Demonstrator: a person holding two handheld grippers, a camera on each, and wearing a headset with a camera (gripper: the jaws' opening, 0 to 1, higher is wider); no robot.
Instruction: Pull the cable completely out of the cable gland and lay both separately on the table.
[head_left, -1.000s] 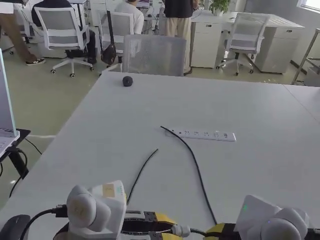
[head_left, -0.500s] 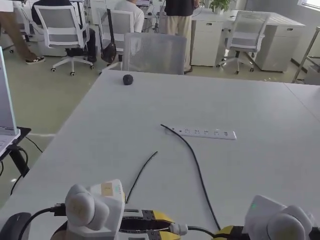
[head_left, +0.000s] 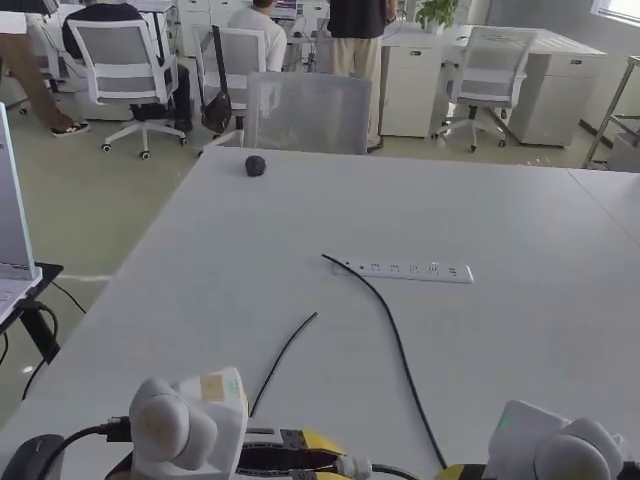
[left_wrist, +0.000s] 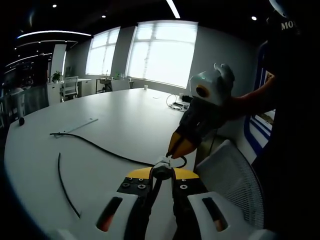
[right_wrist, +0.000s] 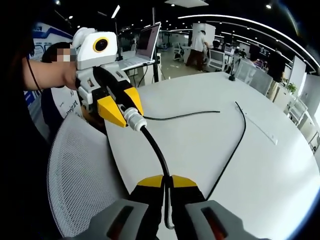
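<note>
Left tongs (left_wrist: 161, 173) clamp cable gland (right_wrist: 134, 119) | right tongs (right_wrist: 167, 181) clamp cable (right_wrist: 156, 147) | we judge: cable still threaded, nothing laid.

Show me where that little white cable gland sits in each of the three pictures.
Head view: cable gland at the bottom edge, near the middle.
Left gripper view: low centre, clamped in the left hand-held gripper.
Right gripper view: upper left, at that gripper's yellow tips, black cable trailing from it.
Shared landmark: the white power strip.
</note>
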